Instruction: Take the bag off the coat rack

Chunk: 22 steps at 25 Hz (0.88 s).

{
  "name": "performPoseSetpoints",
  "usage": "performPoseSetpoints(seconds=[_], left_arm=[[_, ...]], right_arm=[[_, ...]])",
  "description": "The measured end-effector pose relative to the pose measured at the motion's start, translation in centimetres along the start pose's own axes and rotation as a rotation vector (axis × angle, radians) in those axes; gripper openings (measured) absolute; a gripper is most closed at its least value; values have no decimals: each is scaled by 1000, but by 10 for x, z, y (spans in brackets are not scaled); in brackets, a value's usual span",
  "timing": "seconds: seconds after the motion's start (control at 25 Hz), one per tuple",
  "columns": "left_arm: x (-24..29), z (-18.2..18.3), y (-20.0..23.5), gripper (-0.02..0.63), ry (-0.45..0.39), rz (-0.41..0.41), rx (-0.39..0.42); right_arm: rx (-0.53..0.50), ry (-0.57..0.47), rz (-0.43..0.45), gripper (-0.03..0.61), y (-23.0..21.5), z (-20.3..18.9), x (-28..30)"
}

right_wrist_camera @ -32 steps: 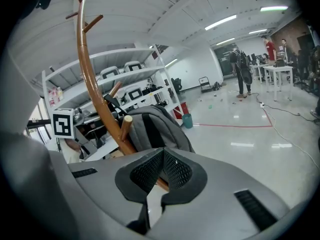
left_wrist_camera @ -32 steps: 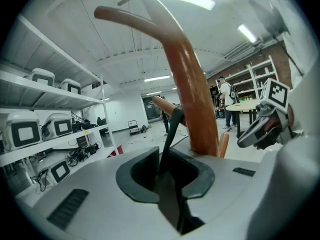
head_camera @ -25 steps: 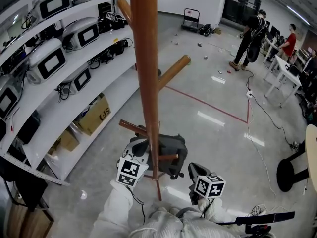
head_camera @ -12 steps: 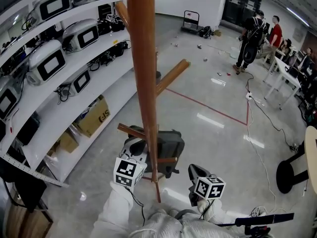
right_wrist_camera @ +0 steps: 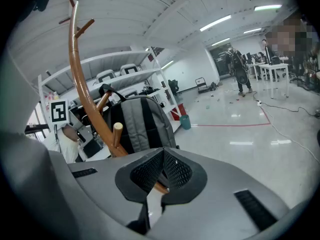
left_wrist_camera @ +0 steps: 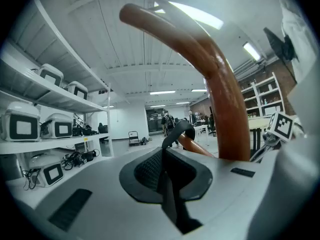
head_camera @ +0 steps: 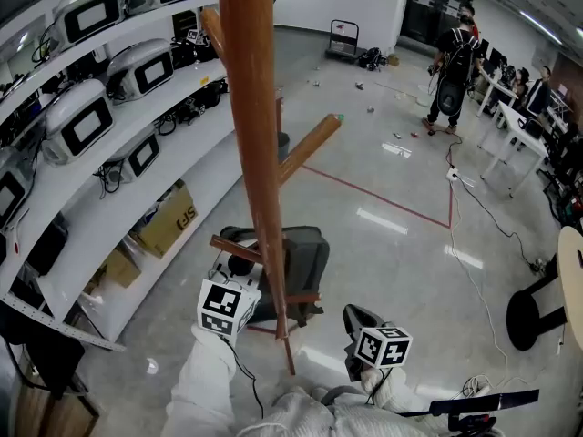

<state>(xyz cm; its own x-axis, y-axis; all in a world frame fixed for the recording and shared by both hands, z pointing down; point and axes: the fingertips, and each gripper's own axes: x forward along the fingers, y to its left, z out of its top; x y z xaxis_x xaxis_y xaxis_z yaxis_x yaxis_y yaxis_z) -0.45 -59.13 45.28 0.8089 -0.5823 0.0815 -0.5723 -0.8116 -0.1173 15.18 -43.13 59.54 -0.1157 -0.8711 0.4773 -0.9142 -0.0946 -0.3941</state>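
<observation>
Grey bag [head_camera: 301, 255] hung on a low peg [left_wrist_camera: 199, 147] of the coat rack [head_camera: 248, 126]. The left gripper [left_wrist_camera: 162, 170] pinches the bag's top strap [left_wrist_camera: 175, 134] beside the rack; the right gripper [right_wrist_camera: 161, 170], jaws together and empty, sits right of the rack.

Grey bag [head_camera: 305, 255] hangs on wooden coat rack [head_camera: 250, 107]

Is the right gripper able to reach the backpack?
Probably yes: the backpack hangs just ahead of the right gripper, with only a short peg beside the path. Its fingers are shut, so they must open first.
</observation>
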Motion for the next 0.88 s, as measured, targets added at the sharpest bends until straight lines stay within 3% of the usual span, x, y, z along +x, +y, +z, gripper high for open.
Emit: performPoseSetpoints(seconds=[0.44, 0.68, 0.88], left_arm=[[24, 12, 14, 14, -47, 7, -52], [37, 13, 32, 14, -59, 67, -137], [33, 2, 44, 14, -42, 135, -146]], right_arm=[[30, -16, -48, 12, -21, 2, -11], [66, -37, -98, 12, -42, 5, -29], [89, -46, -116, 12, -56, 6, -40]])
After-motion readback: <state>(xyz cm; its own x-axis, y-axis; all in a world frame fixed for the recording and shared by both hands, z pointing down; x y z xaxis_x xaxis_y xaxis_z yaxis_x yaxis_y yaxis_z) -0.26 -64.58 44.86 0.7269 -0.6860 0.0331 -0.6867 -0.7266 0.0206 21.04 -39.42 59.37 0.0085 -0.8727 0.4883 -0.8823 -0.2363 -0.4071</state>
